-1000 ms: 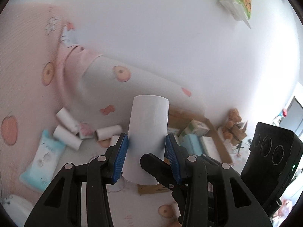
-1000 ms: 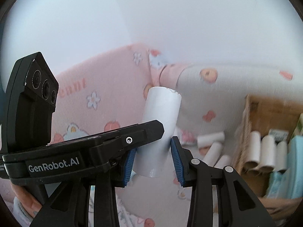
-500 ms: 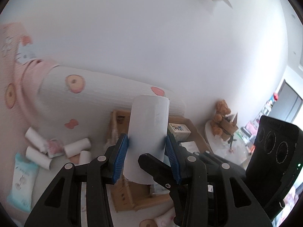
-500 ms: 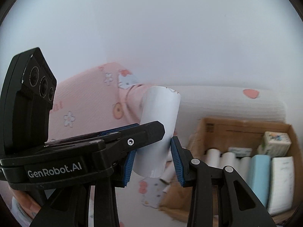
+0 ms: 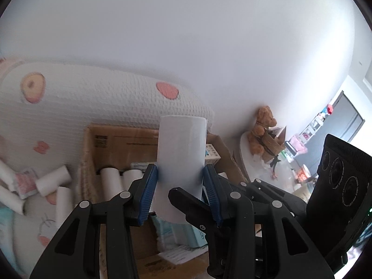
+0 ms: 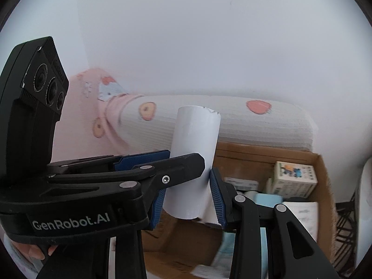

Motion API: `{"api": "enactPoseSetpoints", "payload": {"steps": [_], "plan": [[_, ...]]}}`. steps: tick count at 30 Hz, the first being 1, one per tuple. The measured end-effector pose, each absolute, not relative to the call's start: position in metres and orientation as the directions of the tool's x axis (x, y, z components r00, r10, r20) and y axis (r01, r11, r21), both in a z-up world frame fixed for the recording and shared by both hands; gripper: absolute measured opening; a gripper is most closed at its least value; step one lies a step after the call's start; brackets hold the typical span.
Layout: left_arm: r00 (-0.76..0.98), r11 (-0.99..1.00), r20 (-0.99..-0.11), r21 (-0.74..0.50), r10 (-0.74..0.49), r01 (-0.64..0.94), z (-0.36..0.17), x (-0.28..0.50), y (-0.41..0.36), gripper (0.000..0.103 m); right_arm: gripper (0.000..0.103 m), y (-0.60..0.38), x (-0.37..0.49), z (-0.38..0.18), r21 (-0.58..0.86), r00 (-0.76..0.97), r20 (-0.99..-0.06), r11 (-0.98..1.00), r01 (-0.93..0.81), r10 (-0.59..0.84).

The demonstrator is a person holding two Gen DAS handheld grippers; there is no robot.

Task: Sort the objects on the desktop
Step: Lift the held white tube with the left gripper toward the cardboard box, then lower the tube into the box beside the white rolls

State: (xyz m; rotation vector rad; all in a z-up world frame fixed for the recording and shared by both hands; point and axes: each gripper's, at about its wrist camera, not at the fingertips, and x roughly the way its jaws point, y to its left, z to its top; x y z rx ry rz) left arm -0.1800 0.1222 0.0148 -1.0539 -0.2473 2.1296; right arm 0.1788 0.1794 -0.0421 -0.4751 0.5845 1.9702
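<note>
My left gripper (image 5: 180, 194) is shut on an upright white paper roll (image 5: 181, 162), held above an open cardboard box (image 5: 93, 153). My right gripper (image 6: 189, 200) is shut on another white paper roll (image 6: 194, 162), also over the cardboard box (image 6: 323, 186). The box holds several white rolls (image 5: 114, 179), a pale blue tissue pack (image 6: 267, 200) and a small printed carton (image 6: 294, 181). The other gripper crosses each view: the left one shows in the right wrist view (image 6: 144, 174) just left of my roll.
Loose white rolls (image 5: 52, 180) and a small pink packet (image 5: 24, 181) lie on the patterned cloth left of the box. A rolled white blanket (image 5: 104, 102) lies behind the box against the wall. A teddy bear (image 5: 264, 127) sits on a round table at the right.
Both grippers have carried their rolls to the right, from over the pink cloth and loose rolls to above the cardboard box. Both grips are unchanged.
</note>
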Motion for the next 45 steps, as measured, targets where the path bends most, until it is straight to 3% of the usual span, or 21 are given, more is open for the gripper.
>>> {"api": "enactPoseSetpoints", "payload": {"steps": [7, 24, 32, 39, 45], "plan": [[-0.295, -0.696, -0.644, -0.550, 0.705, -0.461, -0.020, -0.215, 0.137, 0.044, 0.035, 0.210, 0.184, -0.065, 0.169, -0.389, -0.666, -0.379, -0.910, 0.637], [-0.121, -0.733, -0.752, -0.572, 0.648, -0.369, -0.072, -0.260, 0.177, 0.046, 0.035, 0.261, 0.188, -0.101, 0.141, -0.306, -0.846, -0.371, -0.918, 0.437], [-0.039, -0.743, -0.770, -0.599, 0.636, -0.299, -0.098, -0.275, 0.188, 0.046, 0.035, 0.280, 0.191, -0.117, 0.162, -0.294, -0.900, -0.377, -0.912, 0.323], [0.028, -0.784, -0.822, -0.552, 0.569, -0.286, -0.118, -0.278, 0.199, 0.046, 0.035, 0.288, 0.194, -0.137, 0.183, -0.277, -0.934, -0.363, -0.914, 0.226], [0.061, -0.783, -0.812, -0.576, 0.580, -0.234, -0.135, -0.282, 0.199, 0.046, 0.035, 0.281, 0.189, -0.155, 0.151, -0.230, -0.957, -0.376, -0.914, 0.175]]}}
